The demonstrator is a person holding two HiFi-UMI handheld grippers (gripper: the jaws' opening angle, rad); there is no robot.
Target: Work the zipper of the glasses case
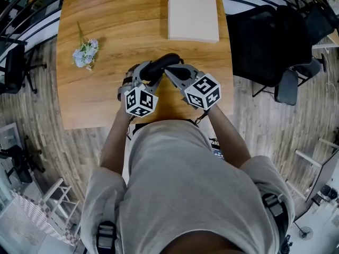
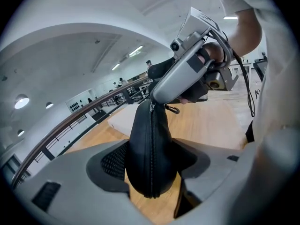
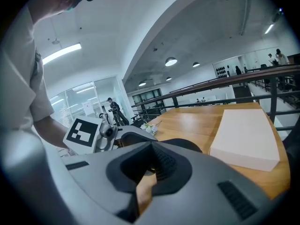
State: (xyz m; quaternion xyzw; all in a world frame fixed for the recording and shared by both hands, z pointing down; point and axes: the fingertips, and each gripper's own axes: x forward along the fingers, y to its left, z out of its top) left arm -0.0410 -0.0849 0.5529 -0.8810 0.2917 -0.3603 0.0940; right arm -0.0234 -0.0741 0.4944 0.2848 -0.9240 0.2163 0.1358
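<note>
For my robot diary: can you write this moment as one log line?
left gripper: shut on glasses case | right gripper: shut at zipper top, hold on pull unclear | zipper: looks closed | case over table

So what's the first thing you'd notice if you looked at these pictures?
A black glasses case held up above the wooden table: the left gripper squeezes it, and the right gripper, jaws closed, meets the top of its zipper. On the table lie a white box at the far edge and pale flowers on the left.
</note>
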